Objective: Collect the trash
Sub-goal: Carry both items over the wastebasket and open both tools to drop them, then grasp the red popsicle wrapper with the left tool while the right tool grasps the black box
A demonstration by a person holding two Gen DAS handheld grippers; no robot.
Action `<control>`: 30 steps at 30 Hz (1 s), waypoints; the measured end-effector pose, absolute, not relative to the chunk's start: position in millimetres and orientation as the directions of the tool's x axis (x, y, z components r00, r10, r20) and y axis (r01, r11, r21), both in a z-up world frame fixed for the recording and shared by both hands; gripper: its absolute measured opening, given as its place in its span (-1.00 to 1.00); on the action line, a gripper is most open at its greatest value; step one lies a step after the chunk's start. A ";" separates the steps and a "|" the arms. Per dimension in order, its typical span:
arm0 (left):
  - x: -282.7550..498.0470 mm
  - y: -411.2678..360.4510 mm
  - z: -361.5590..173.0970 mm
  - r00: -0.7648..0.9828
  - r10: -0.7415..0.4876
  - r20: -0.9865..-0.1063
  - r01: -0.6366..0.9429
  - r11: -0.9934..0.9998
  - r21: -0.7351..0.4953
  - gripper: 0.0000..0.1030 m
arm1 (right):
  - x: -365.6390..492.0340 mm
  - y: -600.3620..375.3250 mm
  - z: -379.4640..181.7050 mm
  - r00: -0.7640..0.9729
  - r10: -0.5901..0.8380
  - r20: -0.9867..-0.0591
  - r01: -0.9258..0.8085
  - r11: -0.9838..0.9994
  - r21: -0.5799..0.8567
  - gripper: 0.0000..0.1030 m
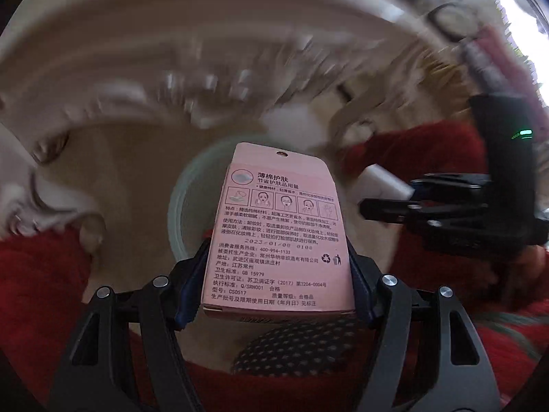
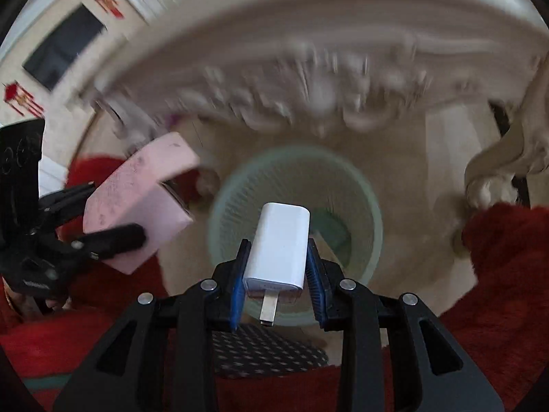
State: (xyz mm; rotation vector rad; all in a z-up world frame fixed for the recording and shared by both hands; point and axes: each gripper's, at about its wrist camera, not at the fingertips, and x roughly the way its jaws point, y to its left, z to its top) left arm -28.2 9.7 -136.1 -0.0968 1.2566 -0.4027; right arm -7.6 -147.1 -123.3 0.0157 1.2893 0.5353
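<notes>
A: Bin straight below, pale green, slatted wall, standing on the beige floor under the carved edge of a white table. Both hands are carrying something toward it.

B: What has each got?

A: Left gripper pinches a pink box by its long sides, printed face up, top end aimed at the bin's rim. Right gripper is nearly pressed together on a white plug, prongs pointing back toward the camera. In the right wrist view the box sits off to the left, just beside the bin's left rim and not over the opening.

B: So which step is this?

A: I'd call it the carry-and-drop: pick-up is done, release is not. The views are smeared, so exact alignment is hard to judge.

B: Next move?

A: The plug looks about centred over the opening, so the right jaws only need to spread and let it fall. The box, I think, must come further in over the rim first, then be tipped so it drops end-first and does not catch the edge.

B: Anything near?

A: Red rug on both sides of the bin and a dotted slipper at its near edge.
</notes>
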 end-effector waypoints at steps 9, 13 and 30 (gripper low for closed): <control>-6.9 7.1 -198.2 0.179 -0.268 -0.947 0.174 0.956 -0.238 0.77 | 0.3 -137.1 -159.2 0.134 0.304 -0.943 -0.374 0.897 0.236 0.20; -7.9 17.4 -191.5 0.224 -0.295 -0.929 0.151 0.952 -0.266 0.85 | 6.1 -149.4 -155.2 0.170 0.298 -0.939 -0.317 0.919 0.234 0.24; 66.3 80.8 54.9 0.774 -0.098 -0.625 0.061 0.995 -0.081 0.85 | 113.5 -137.6 66.8 0.777 0.289 -0.558 -0.256 0.957 0.139 0.47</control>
